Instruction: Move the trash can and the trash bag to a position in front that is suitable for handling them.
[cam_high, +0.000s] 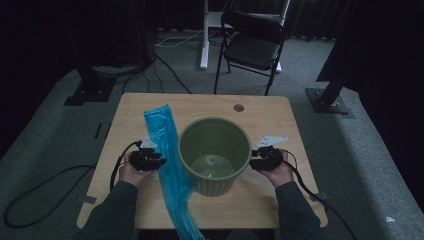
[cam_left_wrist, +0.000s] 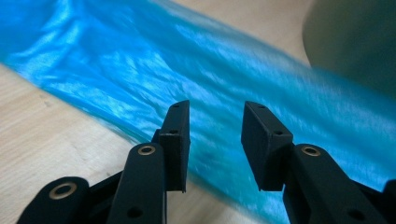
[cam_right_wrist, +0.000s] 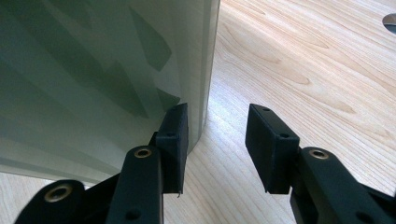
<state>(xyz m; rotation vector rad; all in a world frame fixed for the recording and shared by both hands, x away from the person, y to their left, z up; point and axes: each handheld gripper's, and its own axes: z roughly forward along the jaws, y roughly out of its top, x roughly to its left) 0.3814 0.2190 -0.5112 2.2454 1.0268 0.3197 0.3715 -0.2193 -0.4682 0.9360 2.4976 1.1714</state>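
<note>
**Blue plastic bag beside a green bin, both sets of jaws parted**

Blue and glossy, the plastic bag (cam_high: 167, 160) lies in the high view as a long strip across the pale wooden worktop (cam_high: 260, 107), running from near the far left to the near edge, where it hangs over and is cut off by the frame. Its right side lies against the green bin (cam_high: 215, 155), which stands upright in the middle of the worktop. The left gripper (cam_high: 159, 161) sits at the bag's left edge, the right gripper (cam_high: 251, 163) just beside the bin's right wall; the dim light makes both hard to read here.

In the left gripper view the bag (cam_left_wrist: 196, 70) is blurred, its creases smeared. The jaws stand released above it, a clear gap between them and nothing clamped. The bin (cam_left_wrist: 355, 37) shows as a dull blur at the upper right corner.

In the right gripper view the jaws are parted with bare worktop (cam_right_wrist: 303, 60) between them. The bin's wall (cam_right_wrist: 93, 70) stands just beside the left jaw; whether they touch cannot be told.
</note>
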